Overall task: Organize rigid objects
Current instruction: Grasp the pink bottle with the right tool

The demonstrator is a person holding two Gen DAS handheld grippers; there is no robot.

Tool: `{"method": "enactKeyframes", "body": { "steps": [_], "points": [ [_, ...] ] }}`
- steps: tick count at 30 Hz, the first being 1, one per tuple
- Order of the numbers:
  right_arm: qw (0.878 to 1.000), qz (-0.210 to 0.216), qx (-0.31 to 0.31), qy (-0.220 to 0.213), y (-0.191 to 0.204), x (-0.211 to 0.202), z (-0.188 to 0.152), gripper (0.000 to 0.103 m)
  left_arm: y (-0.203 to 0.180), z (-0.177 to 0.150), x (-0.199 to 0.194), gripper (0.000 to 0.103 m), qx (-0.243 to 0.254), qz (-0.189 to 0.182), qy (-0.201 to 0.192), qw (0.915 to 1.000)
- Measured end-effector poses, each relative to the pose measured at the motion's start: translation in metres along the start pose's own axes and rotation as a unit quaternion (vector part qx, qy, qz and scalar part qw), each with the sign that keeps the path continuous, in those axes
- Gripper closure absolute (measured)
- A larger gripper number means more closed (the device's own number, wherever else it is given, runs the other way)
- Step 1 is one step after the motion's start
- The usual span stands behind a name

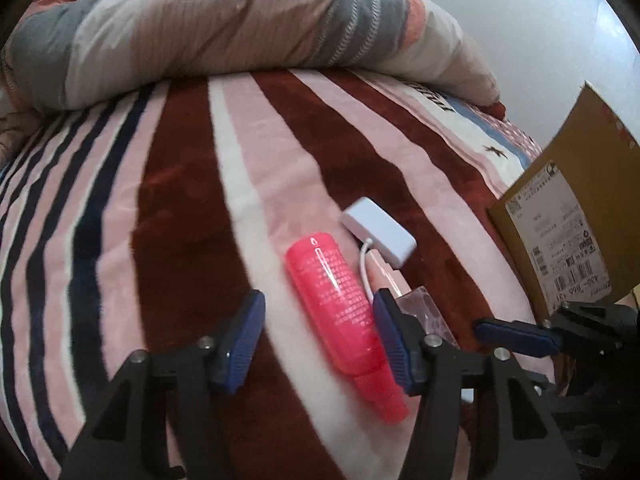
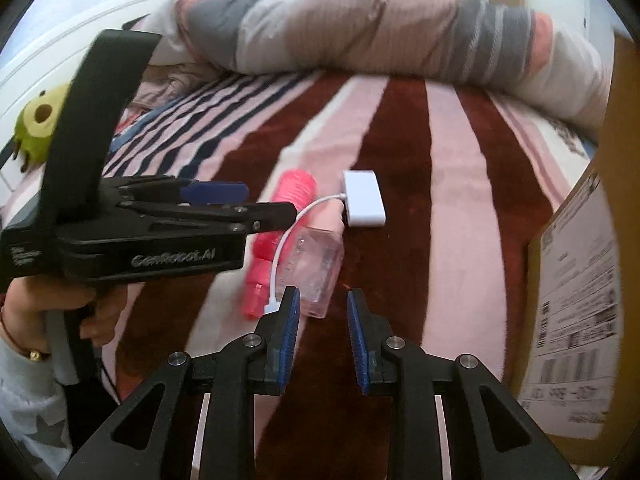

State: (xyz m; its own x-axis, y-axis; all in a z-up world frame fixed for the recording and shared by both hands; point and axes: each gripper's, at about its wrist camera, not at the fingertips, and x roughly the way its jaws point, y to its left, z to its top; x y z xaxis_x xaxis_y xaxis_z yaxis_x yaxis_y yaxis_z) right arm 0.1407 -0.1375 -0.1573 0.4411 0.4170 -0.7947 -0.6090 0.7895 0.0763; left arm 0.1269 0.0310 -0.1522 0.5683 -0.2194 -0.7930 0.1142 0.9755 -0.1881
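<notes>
A pink bottle lies on the striped blanket, cap toward me; it also shows in the right wrist view. A white adapter with a short cable lies beside it, and shows in the right wrist view too. A clear plastic bottle lies next to them; the left wrist view shows a part of it. My left gripper is open with its fingers on either side of the pink bottle. My right gripper is open and empty just short of the clear bottle.
A cardboard box with a shipping label stands on the right. A rolled quilt lies across the back of the bed. A green plush toy sits at the far left.
</notes>
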Motion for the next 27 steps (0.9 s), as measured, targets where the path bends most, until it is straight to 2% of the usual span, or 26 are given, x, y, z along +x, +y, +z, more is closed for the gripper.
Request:
{"method": "enactKeyframes", "body": {
  "steps": [2,5,8,12,15,18,21,24,27],
  "points": [
    [1.0,0.0,0.007,-0.001,-0.005,0.002,-0.001,0.083,-0.003,0.001,0.004,0.05,0.004,0.003,0.001,1.0],
    [1.0,-0.001,0.011,-0.005,-0.007,-0.002,-0.001,0.083,-0.003,0.0,0.005,0.064,-0.005,-0.017,0.006,0.9998],
    [1.0,-0.005,0.01,-0.016,-0.006,-0.007,0.001,0.083,-0.004,-0.002,0.005,0.066,-0.005,-0.014,0.006,0.9999],
    [1.0,-0.008,0.006,-0.023,-0.003,-0.014,0.003,0.083,0.004,-0.002,0.001,0.069,-0.013,-0.031,0.017,0.9993],
    [1.0,0.008,-0.001,-0.03,0.001,-0.02,0.005,0.083,0.011,-0.005,-0.009,0.071,-0.003,-0.036,0.034,0.9988],
    [0.999,0.027,-0.021,-0.039,0.013,-0.023,0.009,0.083,0.024,-0.008,-0.021,0.075,-0.019,-0.045,0.037,0.9981],
    [0.997,0.057,-0.042,-0.031,0.03,-0.018,0.013,0.083,0.035,-0.009,-0.026,0.075,-0.029,-0.046,0.033,0.998],
    [0.996,0.063,-0.061,-0.011,0.046,-0.002,0.015,0.081,0.048,-0.009,-0.031,0.075,-0.049,-0.061,0.024,0.9966],
    [0.996,0.066,-0.059,0.014,0.053,0.021,0.02,0.071,0.056,-0.008,-0.035,0.075,-0.059,-0.074,0.011,0.9954]
  ]
}}
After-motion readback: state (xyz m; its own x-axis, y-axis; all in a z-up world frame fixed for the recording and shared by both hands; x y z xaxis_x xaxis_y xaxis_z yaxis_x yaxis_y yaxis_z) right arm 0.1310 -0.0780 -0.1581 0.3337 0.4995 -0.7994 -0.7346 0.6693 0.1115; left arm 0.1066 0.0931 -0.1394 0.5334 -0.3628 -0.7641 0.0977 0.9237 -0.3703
